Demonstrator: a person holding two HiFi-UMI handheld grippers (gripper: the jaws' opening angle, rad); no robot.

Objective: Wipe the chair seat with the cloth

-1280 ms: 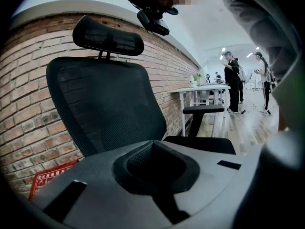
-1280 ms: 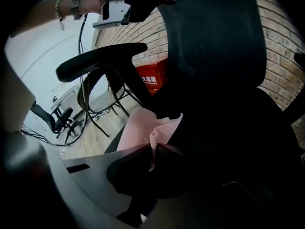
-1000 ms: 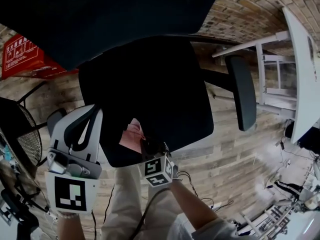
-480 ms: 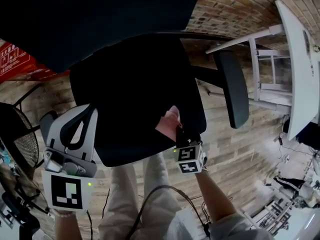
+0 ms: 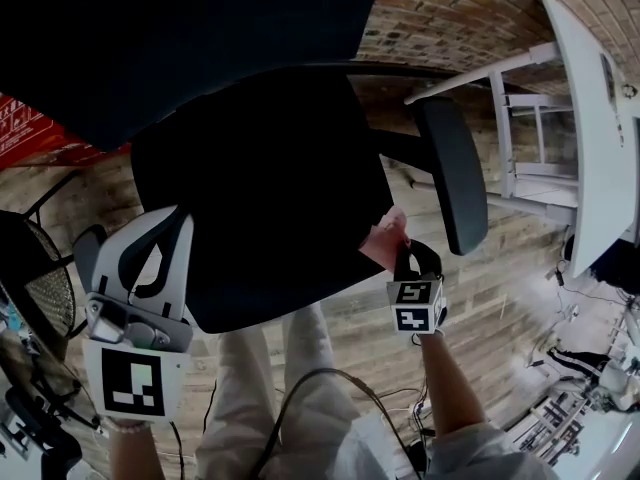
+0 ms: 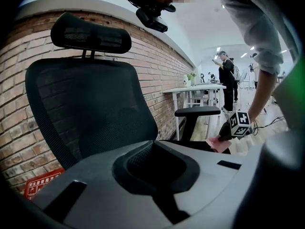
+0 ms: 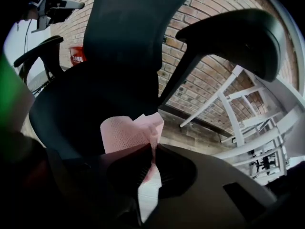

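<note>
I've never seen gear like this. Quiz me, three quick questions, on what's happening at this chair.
1. True or false: the right claw is shut on the pink cloth.
2. Where is the cloth? A: at the seat edge near the armrest; B: on the backrest; C: on the floor.
3. Fill in: the left claw holds ____.
Key: 1 true; 2 A; 3 nothing.

There is one black office chair (image 5: pixel 270 188) with two armrests (image 5: pixel 452 173), one pink cloth (image 5: pixel 385 240), two tools, the left hand-held gripper (image 5: pixel 150 230) and right hand-held gripper (image 5: pixel 405 258), one white table (image 5: pixel 590 118), one red box (image 5: pixel 30 133).
</note>
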